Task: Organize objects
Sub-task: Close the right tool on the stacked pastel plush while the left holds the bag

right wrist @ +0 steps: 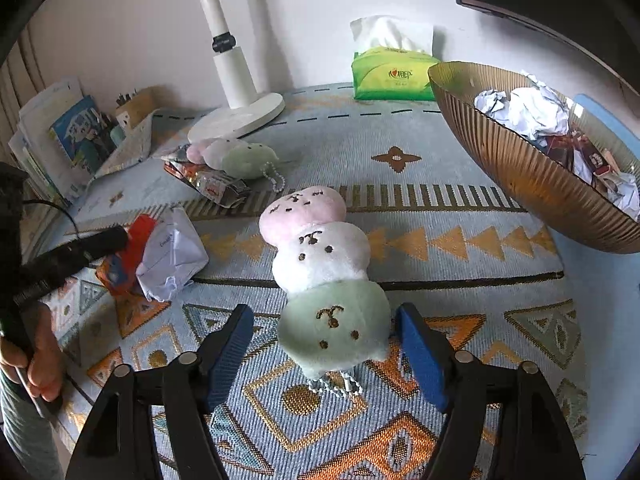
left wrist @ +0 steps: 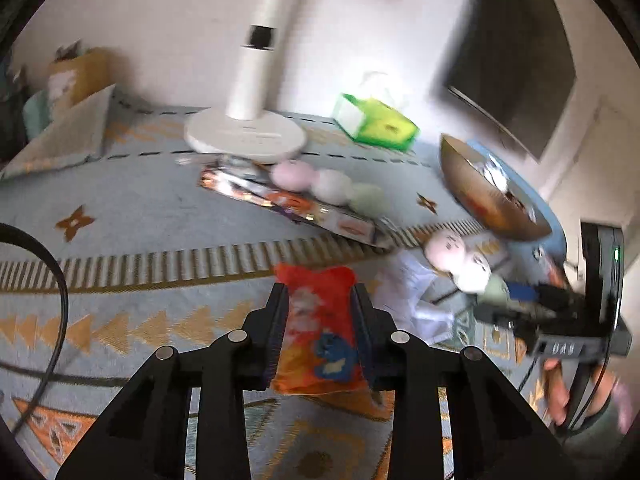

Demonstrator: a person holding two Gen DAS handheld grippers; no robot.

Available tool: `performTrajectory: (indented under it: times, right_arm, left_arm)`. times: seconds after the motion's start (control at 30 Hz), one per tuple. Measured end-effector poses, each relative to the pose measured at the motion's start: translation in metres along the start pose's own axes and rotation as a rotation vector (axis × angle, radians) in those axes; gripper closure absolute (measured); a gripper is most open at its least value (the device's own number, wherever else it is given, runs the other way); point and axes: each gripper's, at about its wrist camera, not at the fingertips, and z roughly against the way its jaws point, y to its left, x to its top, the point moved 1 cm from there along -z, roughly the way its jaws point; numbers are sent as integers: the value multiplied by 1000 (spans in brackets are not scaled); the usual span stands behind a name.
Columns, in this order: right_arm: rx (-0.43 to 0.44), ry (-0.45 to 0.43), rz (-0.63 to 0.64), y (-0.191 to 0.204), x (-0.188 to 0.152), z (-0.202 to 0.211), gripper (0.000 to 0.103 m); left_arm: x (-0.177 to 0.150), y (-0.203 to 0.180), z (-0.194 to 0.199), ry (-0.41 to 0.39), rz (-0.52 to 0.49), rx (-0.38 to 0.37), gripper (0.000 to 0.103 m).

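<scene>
The left hand-held gripper [left wrist: 320, 320] is clamped on one orange snack packet [left wrist: 320, 332]. The right hand-held gripper [right wrist: 326, 348] stands apart, its jaws either side of one plush toy [right wrist: 320, 276] lying on the tabletop [right wrist: 460, 280]; a second plush toy [right wrist: 236, 154] lies farther back.

1. The left wrist view looks forward along the left gripper [left wrist: 320, 300], low and close over the patterned tablecloth [left wrist: 140, 208], facing the white wall; the picture is motion-blurred.
2. The right wrist view looks forward and down along the right gripper [right wrist: 326, 332], also close over the cloth, facing the same wall, and is sharp.
3. Both views share the white lamp base [left wrist: 244, 136] [right wrist: 240, 116], the green tissue pack [left wrist: 376, 124] [right wrist: 390, 76], the ribbed gold bowl [left wrist: 488, 196] [right wrist: 532, 168] and the three-ball plush toy [left wrist: 460, 260] [right wrist: 324, 276].
4. Each view catches the other gripper at its edge: the right one at the left view's right side [left wrist: 496, 304], the left one at the right view's left side [right wrist: 116, 240].
</scene>
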Motion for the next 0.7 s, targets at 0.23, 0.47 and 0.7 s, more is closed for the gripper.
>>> performTrajectory:
  times: [0.23, 0.47, 0.7]
  right_arm:
    - [-42, 57, 35, 5, 11, -11, 19]
    - [-85, 13, 73, 9, 15, -15, 44]
    - [-93, 12, 79, 10, 15, -15, 43]
  left_arm:
    - [-3, -6, -6, 52, -24, -41, 63]
    - [-5, -12, -20, 122, -37, -18, 48]
    - [-7, -38, -31, 154, -176, 70, 31]
